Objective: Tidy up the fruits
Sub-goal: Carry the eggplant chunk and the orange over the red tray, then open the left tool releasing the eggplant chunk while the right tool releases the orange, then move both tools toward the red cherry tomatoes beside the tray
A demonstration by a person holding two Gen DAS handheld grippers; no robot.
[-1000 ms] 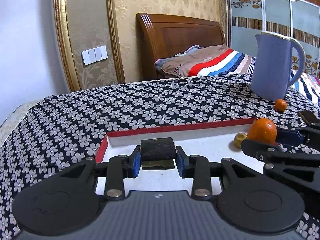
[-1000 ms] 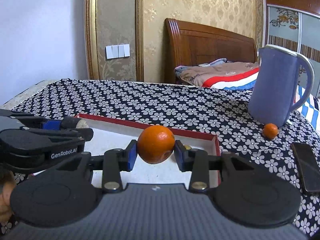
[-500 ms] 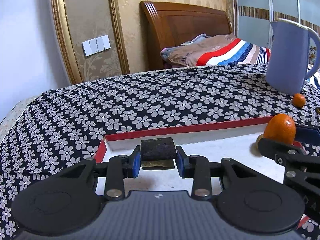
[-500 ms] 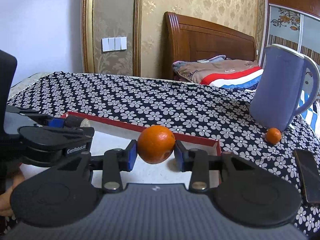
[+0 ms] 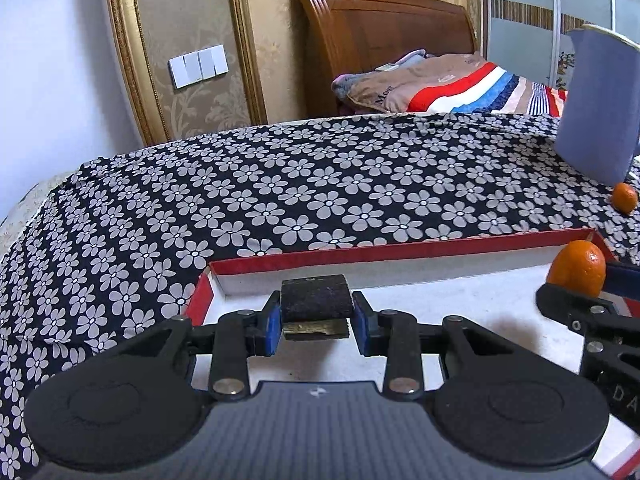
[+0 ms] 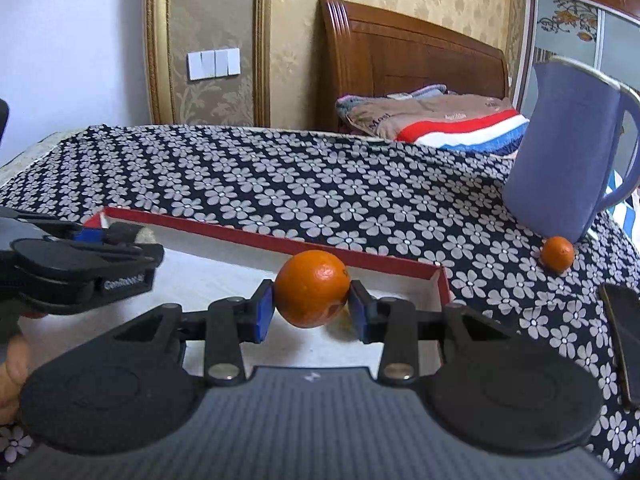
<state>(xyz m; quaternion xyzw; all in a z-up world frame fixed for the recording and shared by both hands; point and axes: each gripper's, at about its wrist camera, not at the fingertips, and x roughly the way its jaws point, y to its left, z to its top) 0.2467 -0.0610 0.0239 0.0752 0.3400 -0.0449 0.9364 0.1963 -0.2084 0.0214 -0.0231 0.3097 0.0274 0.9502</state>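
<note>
An orange (image 6: 311,289) is held between the jaws of the right gripper (image 6: 311,312), over the right end of the red-rimmed tray (image 6: 256,240). The left gripper (image 5: 316,322) is closed on a dark block (image 5: 316,304) near the tray's left corner. A smaller orange (image 6: 557,253) lies outside, beside the blue jug (image 6: 568,160), nearer the right gripper.

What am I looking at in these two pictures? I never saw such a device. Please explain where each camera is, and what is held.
No robot here: a person holds one hand-held gripper in each hand, each carrying a fisheye camera that looks forward along its two fingers. The left hand-held gripper pinches a dark block; what it is I cannot tell. The right hand-held gripper pinches an orange. Both hover over a red-rimmed tray with a white floor, lying on a flowered cloth. Also on the cloth: a small orange at the foot of a blue jug, and a dark phone.
</note>
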